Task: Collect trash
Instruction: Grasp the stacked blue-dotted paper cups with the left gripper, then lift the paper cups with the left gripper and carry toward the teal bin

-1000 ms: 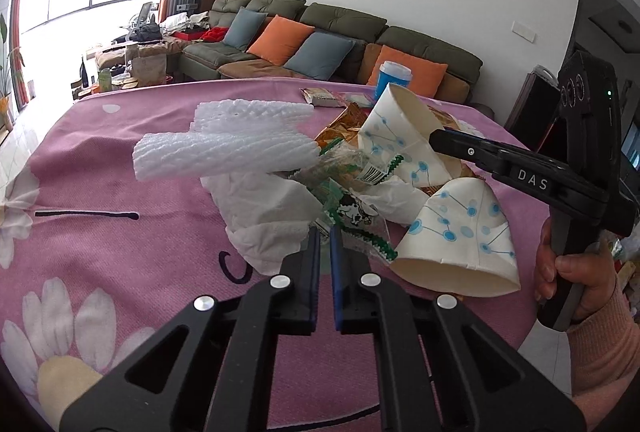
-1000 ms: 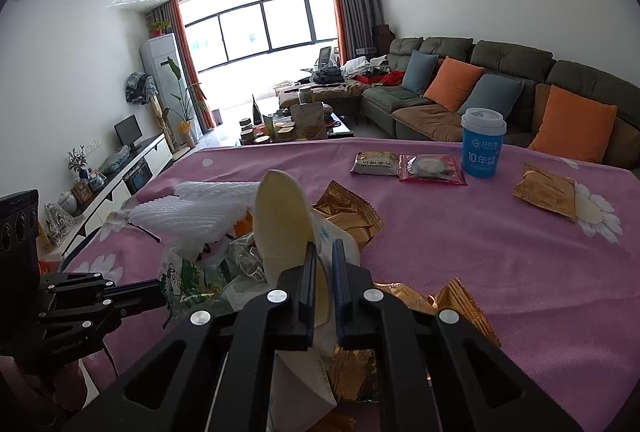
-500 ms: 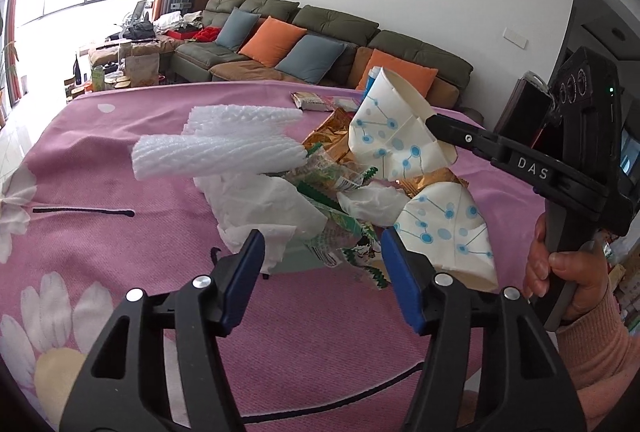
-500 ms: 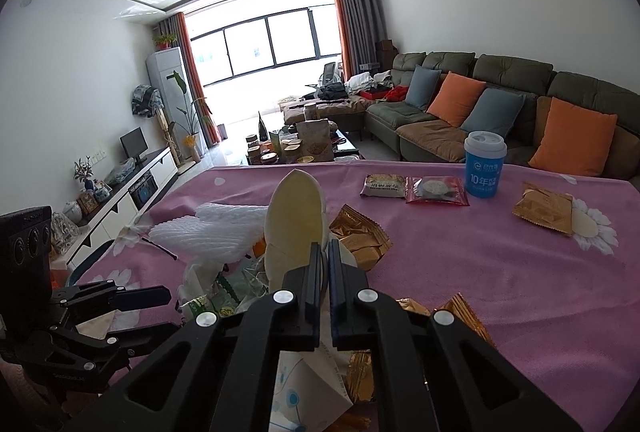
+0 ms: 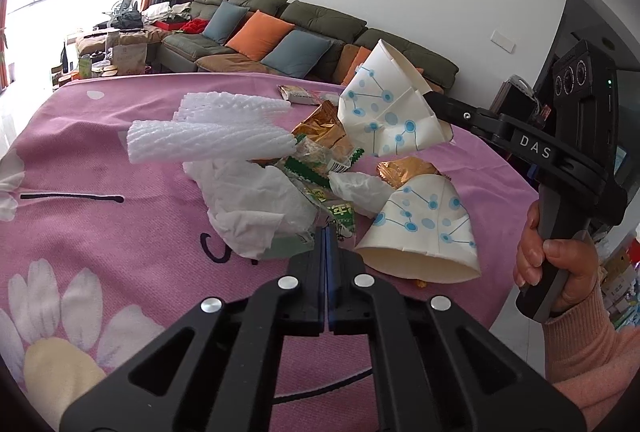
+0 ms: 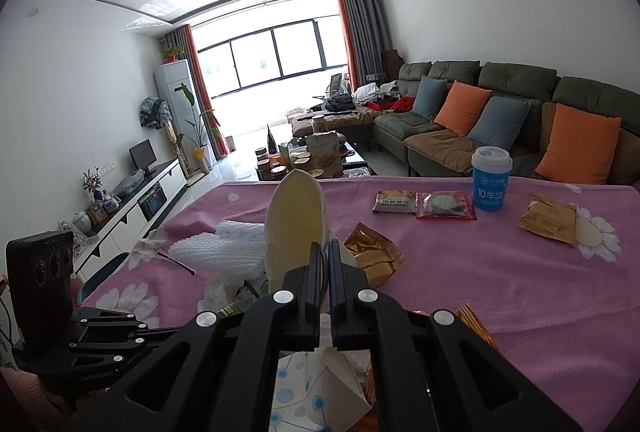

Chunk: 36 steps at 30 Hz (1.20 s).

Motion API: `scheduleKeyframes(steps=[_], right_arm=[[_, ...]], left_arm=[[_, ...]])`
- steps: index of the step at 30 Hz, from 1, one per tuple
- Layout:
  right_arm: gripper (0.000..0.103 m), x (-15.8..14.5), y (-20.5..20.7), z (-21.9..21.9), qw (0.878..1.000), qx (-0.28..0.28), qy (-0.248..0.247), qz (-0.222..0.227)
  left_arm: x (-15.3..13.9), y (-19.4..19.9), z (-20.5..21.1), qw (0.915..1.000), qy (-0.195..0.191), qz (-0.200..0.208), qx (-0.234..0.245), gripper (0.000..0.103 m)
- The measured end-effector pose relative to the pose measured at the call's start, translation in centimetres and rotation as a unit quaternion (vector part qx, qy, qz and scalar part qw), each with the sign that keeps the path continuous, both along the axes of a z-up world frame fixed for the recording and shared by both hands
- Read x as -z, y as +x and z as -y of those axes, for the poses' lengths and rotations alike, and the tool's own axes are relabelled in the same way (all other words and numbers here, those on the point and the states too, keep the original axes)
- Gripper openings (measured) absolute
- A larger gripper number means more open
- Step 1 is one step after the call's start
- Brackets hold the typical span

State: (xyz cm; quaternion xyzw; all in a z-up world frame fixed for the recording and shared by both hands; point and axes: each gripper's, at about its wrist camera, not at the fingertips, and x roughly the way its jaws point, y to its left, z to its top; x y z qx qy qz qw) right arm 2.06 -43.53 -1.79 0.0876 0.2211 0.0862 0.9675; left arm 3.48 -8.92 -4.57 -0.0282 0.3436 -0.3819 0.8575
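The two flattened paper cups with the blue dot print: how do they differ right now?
The upper paper cup is off the table, pinched in the right gripper; the lower paper cup lies on the pink cloth, free. Upper's mouth points up, lower's mouth faces the left-wrist camera. Both crushed, same print.

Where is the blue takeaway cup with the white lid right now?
In the right wrist view, the blue cup stands upright at the far right of the pink tablecloth, just right of a red snack packet, with the sofa behind it.

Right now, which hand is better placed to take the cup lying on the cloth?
Left: left tool, jaws just closed at the wrapper, is beside that cup; right tool holds another cup.
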Motion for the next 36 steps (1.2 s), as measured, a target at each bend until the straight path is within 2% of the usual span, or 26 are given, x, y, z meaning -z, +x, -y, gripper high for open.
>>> scheduleKeyframes(steps=[6,8,10,12,15,19,27,32,35,36], right_arm=[[0.003,-0.8,-0.2,-1.2,1.000,-0.016,-0.001,0.010],[0.003,-0.8,-0.2,-1.4,1.000,-0.017,-0.001,0.009],[0.003,-0.6,-0.2,-1.4,1.000,-0.015,0.002,0.008],[0.003,-0.5,-0.3,-1.2,1.000,-0.012,0.004,0.006],[0.003,-0.4,-0.6,-0.7,1.000,-0.003,0.006,0.002],[0.003,0.2,-0.9,0.3,1.000,0.008,0.017,-0.005],[0.003,1.4,-0.9,1.7,0.999,0.016,0.028,-0.017],[0.003,2.3,-0.9,2.1,0.999,0.018,0.040,-0.024],[0.003,2.7,-0.8,2.2,0.998,0.016,0.044,-0.029],[0.003,2.9,-0.7,2.2,0.998,0.015,0.045,-0.030]], left_arm=[[-0.7,-0.3,-1.9,0.9997,-0.022,-0.007,-0.005,0.001],[-0.4,-0.4,-1.8,0.9998,-0.017,-0.011,-0.002,0.014],[-0.2,-0.4,-1.4,0.9997,-0.016,-0.015,0.007,0.037],[0.1,-0.4,-0.8,0.9995,-0.014,-0.021,0.018,0.043],[0.2,-1.4,0.4,0.9986,-0.014,-0.015,0.048,0.045],[0.6,-2.6,2.7,0.9971,0.022,0.008,0.073,0.044],[1.6,-1.1,6.0,0.9941,0.070,-0.012,0.082,0.042],[1.3,0.3,7.6,0.9935,0.071,-0.022,0.086,0.050],[1.2,0.9,8.4,0.9932,0.059,-0.024,0.098,0.042],[1.2,1.0,8.6,0.9929,0.053,-0.028,0.103,0.032]])
